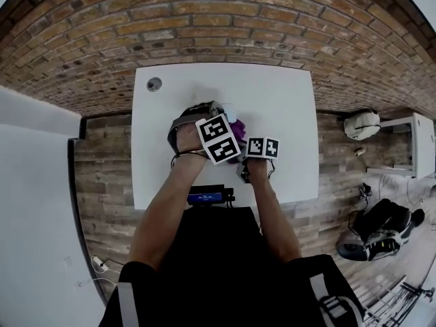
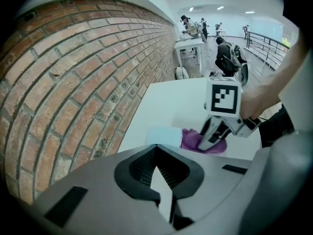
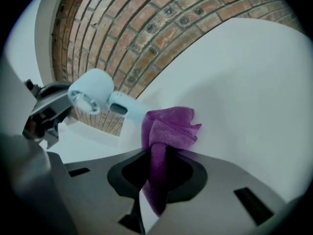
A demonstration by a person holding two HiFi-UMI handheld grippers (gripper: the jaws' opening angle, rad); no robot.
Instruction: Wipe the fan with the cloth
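Now | left tongs closed, fan half hidden behind | right tongs pinch cloth touching fan

One purple microfibre cloth and one pale blue handheld fan are counted on one white surface. One round metal grommet is counted. Two are counted of the gripper kind: the left gripper and the right gripper.

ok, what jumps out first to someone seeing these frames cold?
The purple cloth stands out first, bunched and pinched in the right claw over the middle of the white table. Next to it is a pale blue handheld fan, with the left claw, jaws together, close by its head. Behind the table runs a brick wall.
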